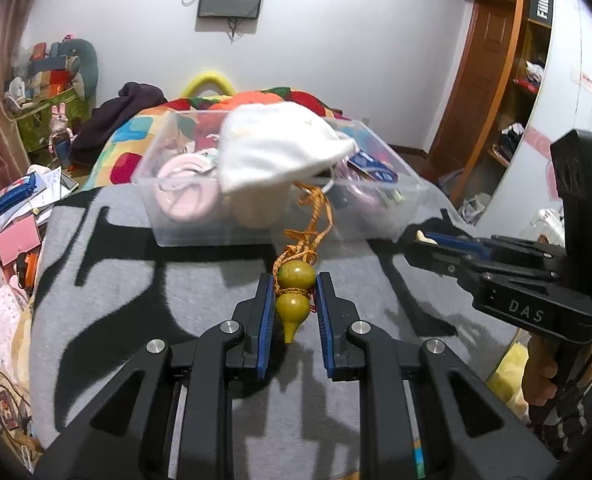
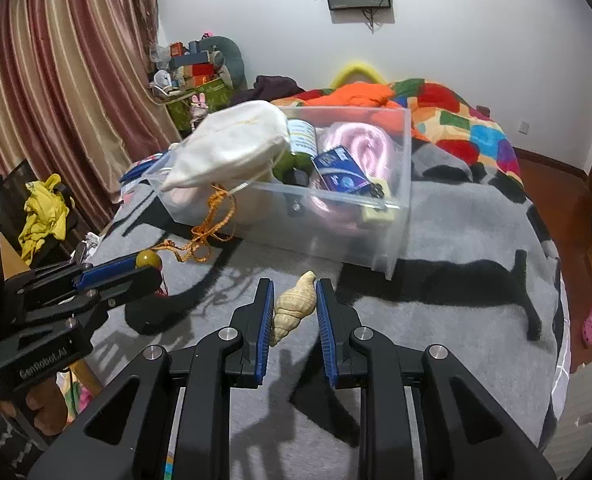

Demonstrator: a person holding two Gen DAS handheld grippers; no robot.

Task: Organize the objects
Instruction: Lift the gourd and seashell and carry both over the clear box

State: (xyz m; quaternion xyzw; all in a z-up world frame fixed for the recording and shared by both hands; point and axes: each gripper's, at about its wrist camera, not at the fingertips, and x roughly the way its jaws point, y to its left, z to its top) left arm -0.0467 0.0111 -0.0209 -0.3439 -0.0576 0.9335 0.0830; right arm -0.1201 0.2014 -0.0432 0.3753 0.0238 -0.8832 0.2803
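My left gripper is shut on a green-yellow wooden gourd charm, whose orange braided cord trails up over the front wall of a clear plastic bin. My right gripper is shut on a cream spiral seashell. Both hang above a grey blanket, just in front of the bin. The left gripper shows at the left of the right wrist view; the right gripper shows at the right of the left wrist view. A white cloth pouch lies over the bin's contents.
The bin holds pink rolled items, a bottle and a blue packet. A colourful quilt lies behind it on the bed. Clutter covers the floor at the left. A wooden door and shelves stand right.
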